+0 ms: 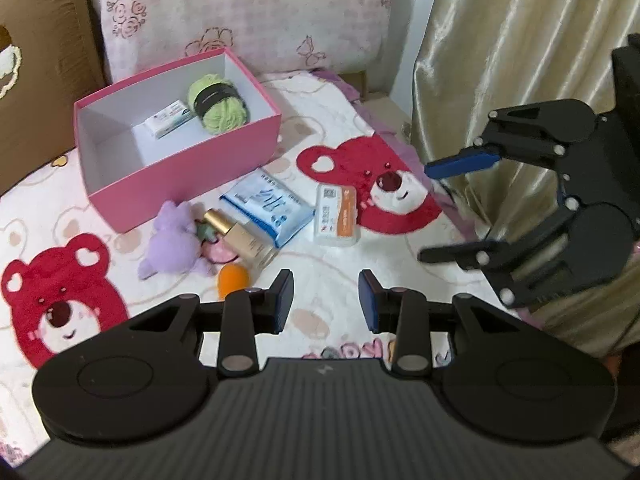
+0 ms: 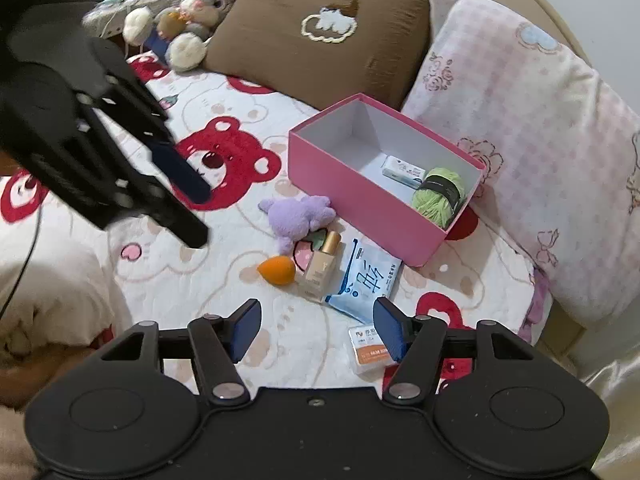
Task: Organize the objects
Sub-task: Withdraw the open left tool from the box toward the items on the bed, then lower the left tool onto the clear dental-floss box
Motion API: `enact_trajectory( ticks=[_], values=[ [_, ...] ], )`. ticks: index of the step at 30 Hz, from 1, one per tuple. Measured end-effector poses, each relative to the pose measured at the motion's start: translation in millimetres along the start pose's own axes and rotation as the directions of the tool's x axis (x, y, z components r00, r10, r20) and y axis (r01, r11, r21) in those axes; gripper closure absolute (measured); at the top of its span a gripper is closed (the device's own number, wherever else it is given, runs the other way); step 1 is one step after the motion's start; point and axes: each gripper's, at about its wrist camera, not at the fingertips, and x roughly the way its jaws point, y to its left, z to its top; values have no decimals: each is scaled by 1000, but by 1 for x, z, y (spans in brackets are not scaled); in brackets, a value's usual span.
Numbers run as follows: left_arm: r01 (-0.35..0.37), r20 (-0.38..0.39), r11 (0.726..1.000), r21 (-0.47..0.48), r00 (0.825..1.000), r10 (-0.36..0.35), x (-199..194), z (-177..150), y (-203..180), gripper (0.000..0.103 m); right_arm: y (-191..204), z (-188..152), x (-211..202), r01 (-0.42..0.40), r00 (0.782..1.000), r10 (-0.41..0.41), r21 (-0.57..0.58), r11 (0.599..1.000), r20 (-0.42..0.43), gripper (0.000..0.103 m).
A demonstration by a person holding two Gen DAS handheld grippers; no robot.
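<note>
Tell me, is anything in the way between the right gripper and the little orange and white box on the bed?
Nothing visible blocks it. The right gripper is open and empty, and the orange and white box lies on the blanket just beside its right fingertip, with nothing on top.

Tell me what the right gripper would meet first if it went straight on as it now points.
Probably the blue wet-wipes pack, lying just beyond the open right gripper; the foundation bottle sits beside it. Depth is uncertain.

Green yarn (image 2: 439,196) lies in the pink box (image 2: 360,196); right gripper (image 2: 318,330) jaws gape, empty.
</note>
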Motion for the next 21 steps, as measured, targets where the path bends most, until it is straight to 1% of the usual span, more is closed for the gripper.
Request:
enact_trajectory(
  ticks=[2, 7, 8, 9, 11, 13, 15, 17, 20, 21],
  values=[
    [24, 7, 1000, 1, 1000, -24, 8, 0, -3, 66, -1, -2, -1, 0, 1000, 0, -26, 1000, 2, 34],
    [19, 25, 999, 37, 999, -20, 22, 0, -10, 63, -6, -10, 1, -17, 1000, 16, -63, 998, -9, 31],
    [18, 29, 999, 45, 999, -19, 24, 0, -11, 62, -6, -11, 2, -17, 1000, 16, -74, 997, -10, 28],
    [15, 36, 998, 54, 999, -17, 27, 0, -11, 62, -7, -13, 3, -14, 1000, 13, -85, 996, -10, 21],
    [19, 55, 998, 68, 998, -23, 32, -1, -10, 62, -8, -17, 6, -2, 1000, 2, -100, 995, -1, 12],
    [31, 73, 998, 56, 997, -35, 39, -2, -7, 62, -11, -19, 14, 2, 1000, -2, -96, 995, -3, 12],
    [49, 80, 998, 32, 995, -51, 47, -2, 0, 62, -16, -19, 23, -6, 1000, 5, -71, 997, -19, 12],
    [67, 82, 998, 12, 994, -67, 56, -2, 8, 62, -18, -18, 30, -14, 999, 12, -70, 997, -33, 12],
    [72, 92, 997, -5, 993, -71, 72, -3, 20, 62, -22, -19, 42, -22, 1000, 20, -66, 998, -21, 12],
    [84, 88, 996, -14, 993, -83, 80, -2, 24, 62, -24, -20, 48, -29, 999, 28, -59, 998, -20, 12]
  ],
)
